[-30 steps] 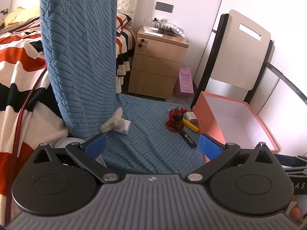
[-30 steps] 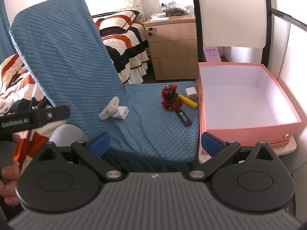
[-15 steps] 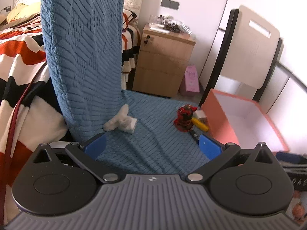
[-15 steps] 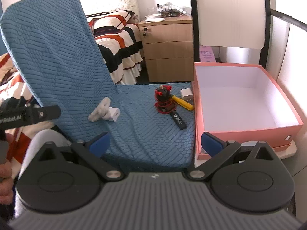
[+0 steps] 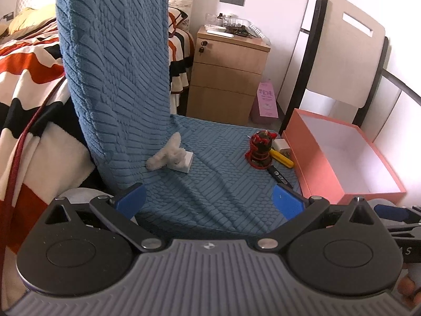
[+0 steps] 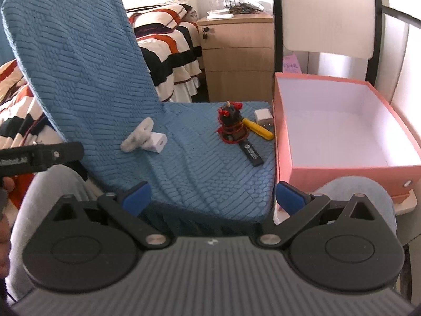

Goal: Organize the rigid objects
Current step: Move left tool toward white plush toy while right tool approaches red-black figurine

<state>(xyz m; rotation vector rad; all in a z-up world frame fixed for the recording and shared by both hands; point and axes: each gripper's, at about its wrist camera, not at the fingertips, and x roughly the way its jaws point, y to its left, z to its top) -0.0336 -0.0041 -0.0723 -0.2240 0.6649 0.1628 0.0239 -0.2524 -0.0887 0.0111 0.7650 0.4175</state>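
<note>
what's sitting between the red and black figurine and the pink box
In the right wrist view, a yellow stick and a white plug adapter lie between the figurine and the pink box.

nightstand clutter [image 5: 234, 25] too small, black stick's [image 5: 281, 177] end hidden

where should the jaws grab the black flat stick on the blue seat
Take the black stick across its narrow width near the free front end, from above. It lies flat on the blue seat cover; its far end sits at the red and black figurine, which crowds a grip there.
</note>
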